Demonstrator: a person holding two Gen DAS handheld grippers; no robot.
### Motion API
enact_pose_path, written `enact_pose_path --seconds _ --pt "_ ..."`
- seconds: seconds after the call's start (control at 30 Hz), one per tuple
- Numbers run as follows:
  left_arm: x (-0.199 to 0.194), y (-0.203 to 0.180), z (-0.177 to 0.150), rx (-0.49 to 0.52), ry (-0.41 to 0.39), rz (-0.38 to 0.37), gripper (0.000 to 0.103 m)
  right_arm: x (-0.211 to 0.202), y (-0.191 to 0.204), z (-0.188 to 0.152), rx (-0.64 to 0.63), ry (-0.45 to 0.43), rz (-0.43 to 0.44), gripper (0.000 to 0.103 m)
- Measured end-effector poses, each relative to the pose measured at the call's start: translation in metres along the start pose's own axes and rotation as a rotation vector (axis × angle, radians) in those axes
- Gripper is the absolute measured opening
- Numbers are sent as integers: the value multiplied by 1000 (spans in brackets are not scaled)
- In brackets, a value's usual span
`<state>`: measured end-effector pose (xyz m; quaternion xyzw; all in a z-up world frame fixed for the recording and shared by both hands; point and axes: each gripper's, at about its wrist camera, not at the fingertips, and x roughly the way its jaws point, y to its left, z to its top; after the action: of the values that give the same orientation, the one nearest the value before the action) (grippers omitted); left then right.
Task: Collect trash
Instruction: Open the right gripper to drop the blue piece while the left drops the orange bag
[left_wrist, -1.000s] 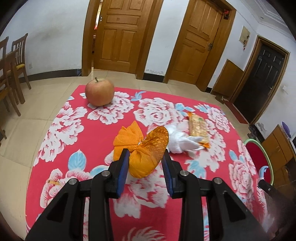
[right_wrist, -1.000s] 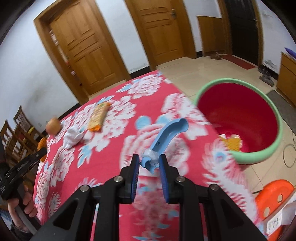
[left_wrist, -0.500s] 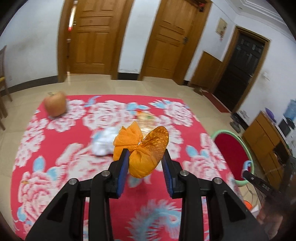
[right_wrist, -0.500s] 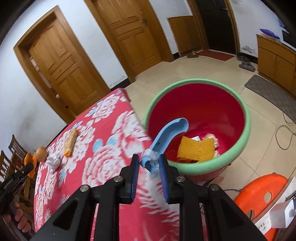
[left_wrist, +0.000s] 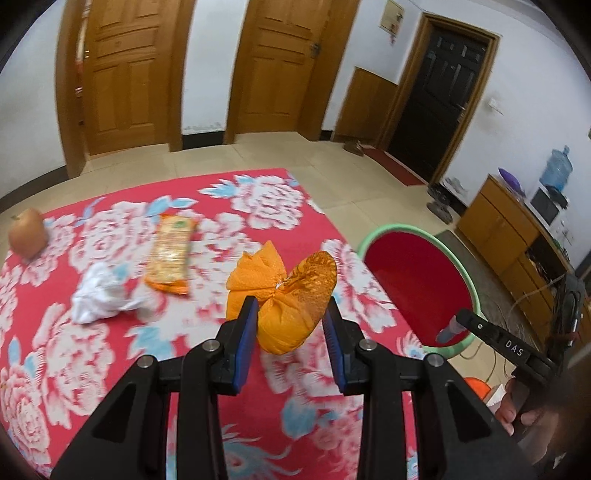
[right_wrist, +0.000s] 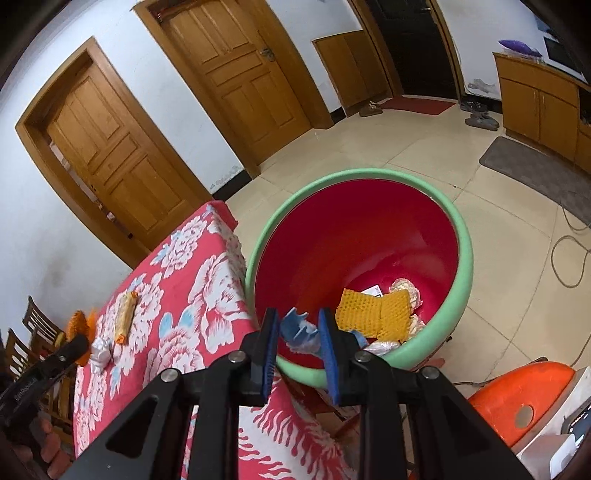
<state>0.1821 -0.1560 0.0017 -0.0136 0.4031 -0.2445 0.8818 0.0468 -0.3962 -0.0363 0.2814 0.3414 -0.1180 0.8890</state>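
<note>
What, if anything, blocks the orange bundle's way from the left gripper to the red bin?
Nothing visible. The left gripper holds the orange bundle above the tablecloth; the red bin stands open past the table's edge. The right gripper hangs over its near rim.

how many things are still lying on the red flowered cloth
3: an apple near the far left edge, a crumpled white tissue nearer the middle, and a snack wrapper just beyond it. The claws block the near part of the cloth, so something may be hidden there.
</note>
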Motion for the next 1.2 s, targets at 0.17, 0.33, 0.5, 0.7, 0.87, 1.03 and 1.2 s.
enact_pose_path --seconds 0.17,0.33,0.5,0.7,0.87,1.03,1.2 --pt "17 -28 3 52 22 -31 35 -6 -14 3 46 -18 21 37" --pt "35 -59 5 106 48 -64 35 -17 -27 6 76 -47 36 45" --pt "53 -87 5 165 72 -93 35 -30 -38 7 109 -88 34 50" --pt "74 -118 8 221 101 -123 35 -33 -48 6 145 -104 39 51" --pt "83 -136 8 271 106 -122 36 -33 -54 4 159 -104 37 53" --pt "86 -138 10 264 96 -125 56 -34 -57 2 168 -107 37 55" --pt "81 -131 11 245 84 -105 60 -37 -56 2 169 -107 44 57"
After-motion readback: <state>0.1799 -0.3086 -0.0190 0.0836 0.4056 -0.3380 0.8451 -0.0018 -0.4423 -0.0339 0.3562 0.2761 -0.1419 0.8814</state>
